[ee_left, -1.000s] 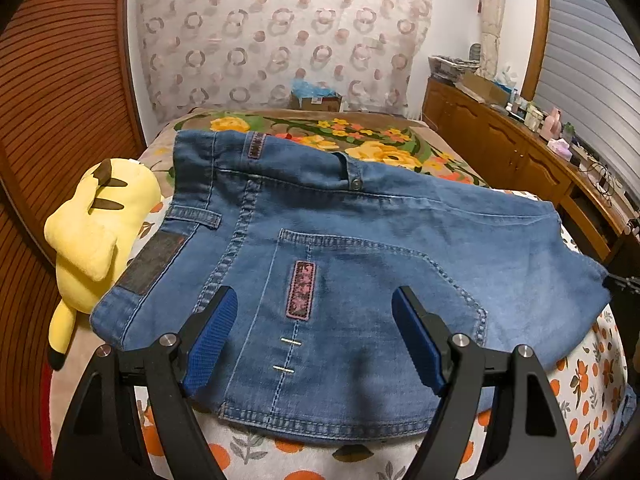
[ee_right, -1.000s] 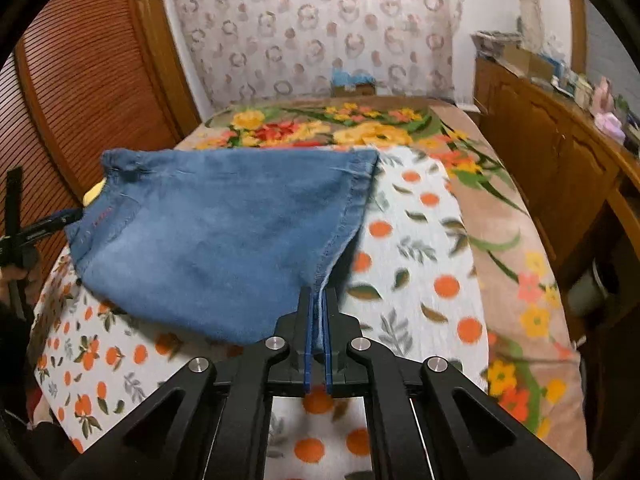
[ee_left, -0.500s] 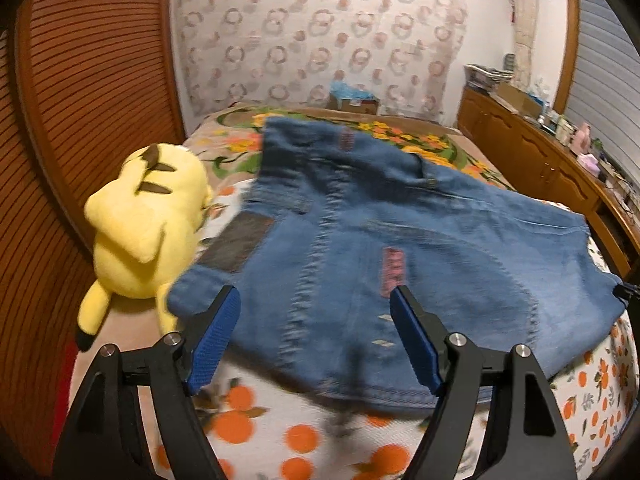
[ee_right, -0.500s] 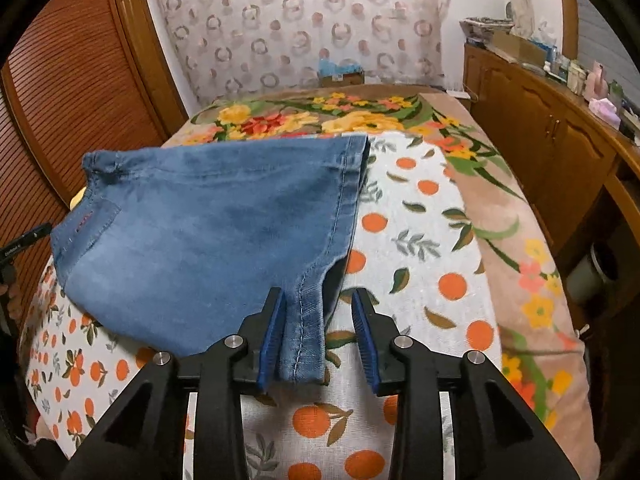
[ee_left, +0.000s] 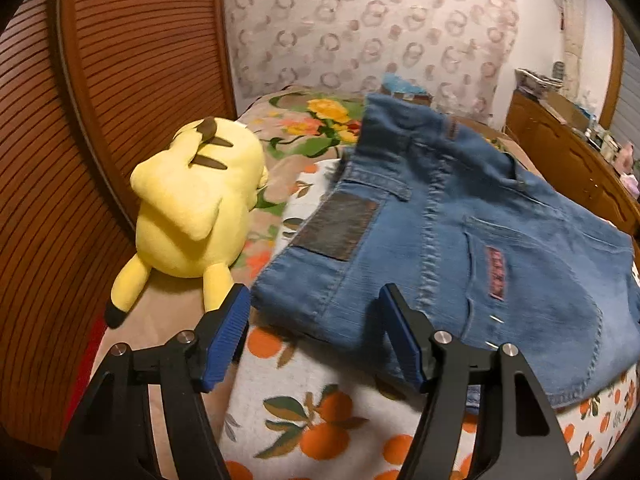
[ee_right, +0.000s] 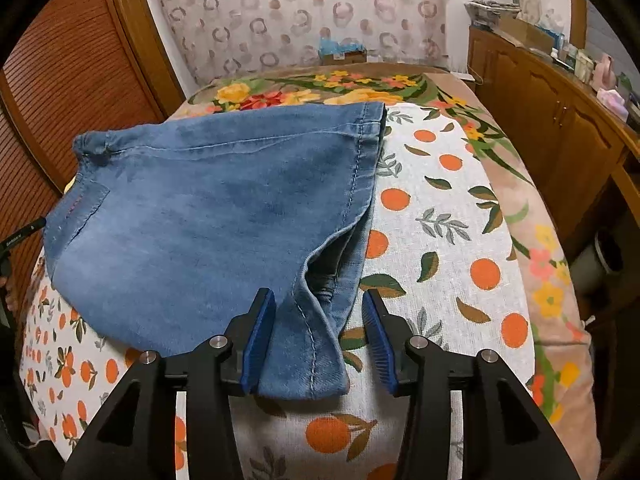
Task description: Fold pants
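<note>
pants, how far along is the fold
Done: the jeans lie doubled over on the orange-print sheet. In hand: the right gripper is opening, the hem corner loose between its fingers; the left gripper is closing near the waistband corner, nothing pinched yet. Left: probably another fold.

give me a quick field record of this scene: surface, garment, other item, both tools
surface: bed with an orange-print sheet
garment: blue denim pants, folded, lying flat on the sheet
other item: yellow plush toy beside the waistband end
left tool: closing, nothing held, waistband corner lies just ahead
right tool: opening, hem lies loose between its pads, not pinched
</note>
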`<state>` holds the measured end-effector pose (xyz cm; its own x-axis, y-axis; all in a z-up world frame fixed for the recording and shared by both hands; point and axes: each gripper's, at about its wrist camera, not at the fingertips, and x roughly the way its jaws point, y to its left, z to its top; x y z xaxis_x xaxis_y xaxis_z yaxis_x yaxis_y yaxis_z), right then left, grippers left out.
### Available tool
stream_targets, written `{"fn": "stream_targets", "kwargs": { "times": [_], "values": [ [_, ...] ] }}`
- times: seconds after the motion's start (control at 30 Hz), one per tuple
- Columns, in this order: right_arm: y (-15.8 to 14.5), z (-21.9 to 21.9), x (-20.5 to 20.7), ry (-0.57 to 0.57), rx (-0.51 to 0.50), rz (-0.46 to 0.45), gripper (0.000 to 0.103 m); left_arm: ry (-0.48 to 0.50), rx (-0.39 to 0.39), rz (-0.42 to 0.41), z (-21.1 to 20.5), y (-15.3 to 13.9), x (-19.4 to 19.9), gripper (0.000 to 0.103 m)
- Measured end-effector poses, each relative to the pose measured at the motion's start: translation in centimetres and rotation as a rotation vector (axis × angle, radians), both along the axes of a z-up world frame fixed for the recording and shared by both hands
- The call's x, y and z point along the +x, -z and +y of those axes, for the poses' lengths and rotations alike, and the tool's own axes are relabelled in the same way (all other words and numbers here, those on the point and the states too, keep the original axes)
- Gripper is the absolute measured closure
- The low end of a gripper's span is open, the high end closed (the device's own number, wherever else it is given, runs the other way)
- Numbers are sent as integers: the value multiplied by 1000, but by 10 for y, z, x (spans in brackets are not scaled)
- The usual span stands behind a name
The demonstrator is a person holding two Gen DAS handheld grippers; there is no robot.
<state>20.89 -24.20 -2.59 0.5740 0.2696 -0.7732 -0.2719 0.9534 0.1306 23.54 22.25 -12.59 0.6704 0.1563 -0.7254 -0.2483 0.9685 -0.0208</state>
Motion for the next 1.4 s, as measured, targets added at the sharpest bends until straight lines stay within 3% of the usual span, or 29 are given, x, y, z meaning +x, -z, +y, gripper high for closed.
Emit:
{"fn": "stream_targets", "kwargs": {
  "times": [0.53, 0.7, 0.8, 0.87, 0.93, 1.0, 1.23, 1.4],
  "values": [
    [3, 12, 2, -39, -40, -7, 55, -4, 3, 40, 5, 15, 14, 44],
    [4, 16, 2, -54, -52, -19, 56, -3, -10, 39, 6, 16, 16, 56],
    [4, 18, 1, -69, -57, -29, 66, -1, -20, 40, 7, 18, 20, 67],
    [4, 18, 0, -83, -54, -32, 80, 11, -25, 39, 7, 18, 22, 75],
    [5, 20, 0, -102, -41, -30, 85, 20, -9, 41, 3, 17, 22, 82],
    [6, 21, -1, -108, -51, -41, 87, 12, 44, 41, -2, 14, 22, 97],
    [-7, 11, -7, -96, -4, -108, 91, 19, 44, 18, 1, -2, 9, 98],
    [-21, 6, -13, -99, 7, -167, 91, 11, 53, -46, -4, -25, -7, 99]
  ]
}}
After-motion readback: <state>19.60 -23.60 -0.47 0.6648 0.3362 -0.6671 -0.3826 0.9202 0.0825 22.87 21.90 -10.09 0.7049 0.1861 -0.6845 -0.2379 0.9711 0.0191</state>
